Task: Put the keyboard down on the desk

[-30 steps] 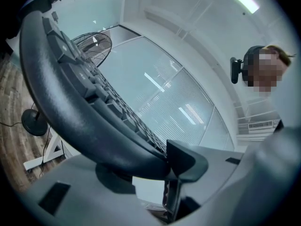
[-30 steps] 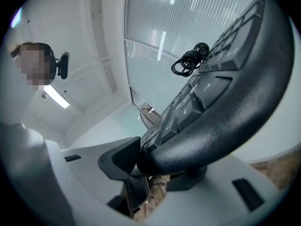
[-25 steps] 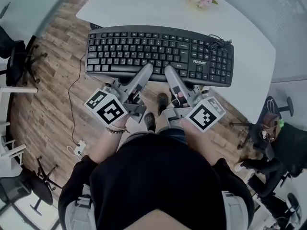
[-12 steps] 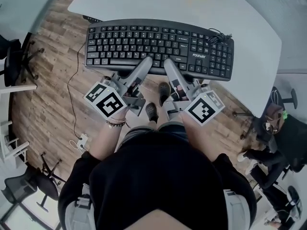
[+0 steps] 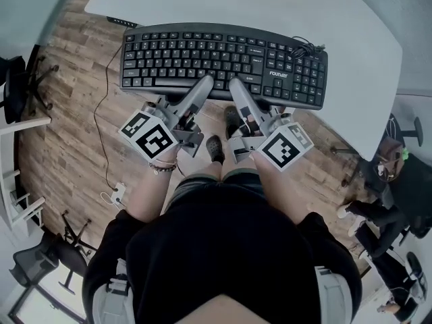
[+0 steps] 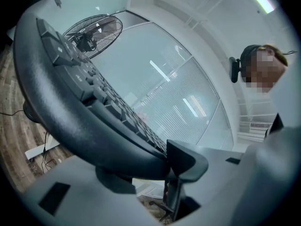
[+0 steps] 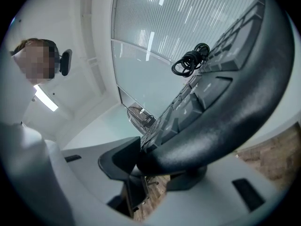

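Note:
A black keyboard (image 5: pixel 223 61) with a coiled cable (image 5: pixel 307 48) on its right end hangs over the near edge of the white desk (image 5: pixel 351 32). My left gripper (image 5: pixel 204 86) is shut on the keyboard's front rim, left of middle. My right gripper (image 5: pixel 236 86) is shut on the same rim just to the right. In the left gripper view the keyboard (image 6: pixel 84 121) is clamped between the two jaws (image 6: pixel 162 166). The right gripper view shows the keyboard (image 7: pixel 221 121) pinched the same way, the cable (image 7: pixel 190 60) on top.
Wooden floor (image 5: pixel 74 127) lies below, with a power strip and cord (image 5: pixel 116 193) at the left. Office chairs (image 5: pixel 20 86) stand at the left and another chair (image 5: pixel 398 187) at the right. A standing fan (image 6: pixel 91 32) shows behind the keyboard.
Both grippers have sunk with the keyboard and carried it farther over the desk. The flowers at the desk's far side have left the head view.

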`<state>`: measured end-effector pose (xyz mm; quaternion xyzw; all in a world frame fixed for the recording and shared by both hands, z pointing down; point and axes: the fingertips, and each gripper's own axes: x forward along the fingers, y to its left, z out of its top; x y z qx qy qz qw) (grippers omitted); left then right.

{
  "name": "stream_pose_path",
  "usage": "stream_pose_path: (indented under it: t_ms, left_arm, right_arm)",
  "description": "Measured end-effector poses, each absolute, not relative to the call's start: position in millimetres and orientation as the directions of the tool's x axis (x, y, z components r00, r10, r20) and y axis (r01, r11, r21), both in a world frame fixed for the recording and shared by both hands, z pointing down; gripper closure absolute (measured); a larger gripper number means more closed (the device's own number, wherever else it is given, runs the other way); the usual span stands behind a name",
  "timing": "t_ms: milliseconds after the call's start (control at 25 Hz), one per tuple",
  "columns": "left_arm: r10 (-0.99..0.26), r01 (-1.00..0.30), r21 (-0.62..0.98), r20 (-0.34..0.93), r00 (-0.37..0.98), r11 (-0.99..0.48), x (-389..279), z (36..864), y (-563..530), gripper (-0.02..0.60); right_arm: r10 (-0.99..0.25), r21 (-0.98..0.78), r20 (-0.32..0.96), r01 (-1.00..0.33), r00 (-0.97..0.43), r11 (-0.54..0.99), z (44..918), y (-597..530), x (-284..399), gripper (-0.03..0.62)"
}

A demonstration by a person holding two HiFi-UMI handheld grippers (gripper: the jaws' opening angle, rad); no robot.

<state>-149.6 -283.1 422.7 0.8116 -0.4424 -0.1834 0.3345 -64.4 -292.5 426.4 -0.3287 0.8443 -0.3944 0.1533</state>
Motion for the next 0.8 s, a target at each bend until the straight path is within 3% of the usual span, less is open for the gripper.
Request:
stream_pose_path:
  t_ms: [800]
  left_arm:
    - [-0.823, -0.573, 0.733, 0.03, 0.567, -0.368, -142.6, 470.8, -288.2, 0.374]
  right_arm:
    - [-0.692, -0.777, 0.045, -0.461, -0.721, 0.429, 472.9, -295.0, -57.6, 0.425]
